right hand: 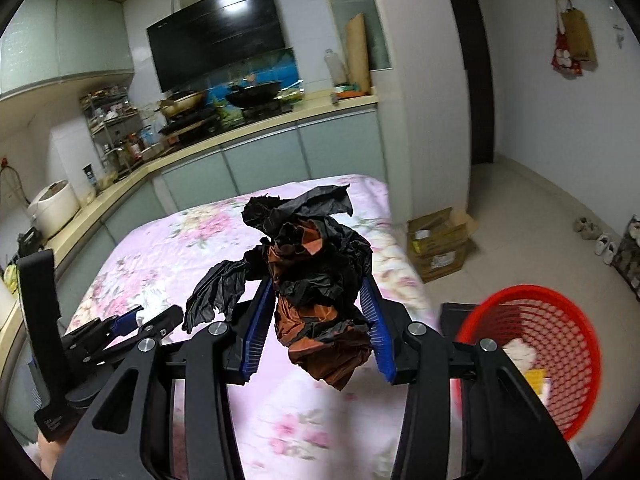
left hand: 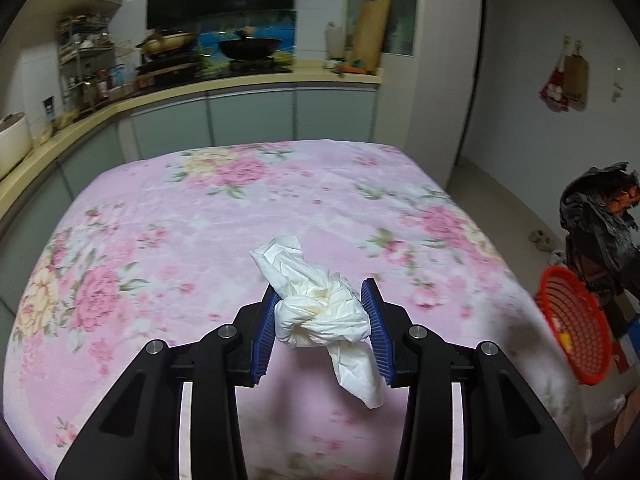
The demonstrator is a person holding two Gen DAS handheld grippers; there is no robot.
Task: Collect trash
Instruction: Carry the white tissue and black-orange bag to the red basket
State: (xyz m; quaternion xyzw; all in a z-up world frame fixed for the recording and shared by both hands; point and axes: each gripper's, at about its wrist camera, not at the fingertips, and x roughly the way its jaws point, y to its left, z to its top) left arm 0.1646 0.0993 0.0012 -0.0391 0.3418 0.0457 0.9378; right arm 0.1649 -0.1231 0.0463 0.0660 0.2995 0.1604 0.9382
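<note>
Two pieces of trash are in hand at once, yes?

— Yes. The left gripper (left hand: 322, 320) has its blue pads pressed in on a crumpled white tissue (left hand: 320, 304), with a loose tail hanging below the pads. The right gripper (right hand: 318, 324) is closed about as far on a wad of black and brown plastic wrap (right hand: 316, 276). Both wads are lifted above the flowered tablecloth (left hand: 160, 216), not resting on it.

— Where do they go?

— I'd say the red basket (right hand: 560, 344), which sits off the right edge of the table and lower down. It already holds a pale scrap and something yellow.

— How should the drop be done well?

— Bring the right gripper over first, since the basket is nearest it. Get the wad fully above the opening before letting go; the wrap is light and springy and its black flaps stick out past the pads, so it could catch on the rim or drift aside. Lower it close to the mouth, then open wide.

— And the tissue?

— Same care. Carry it across without brushing the other gripper (right hand: 124, 320), keep the squeeze steady so the hanging tail doesn't pull it free, and release only when it is over the basket (left hand: 576, 320).
</note>
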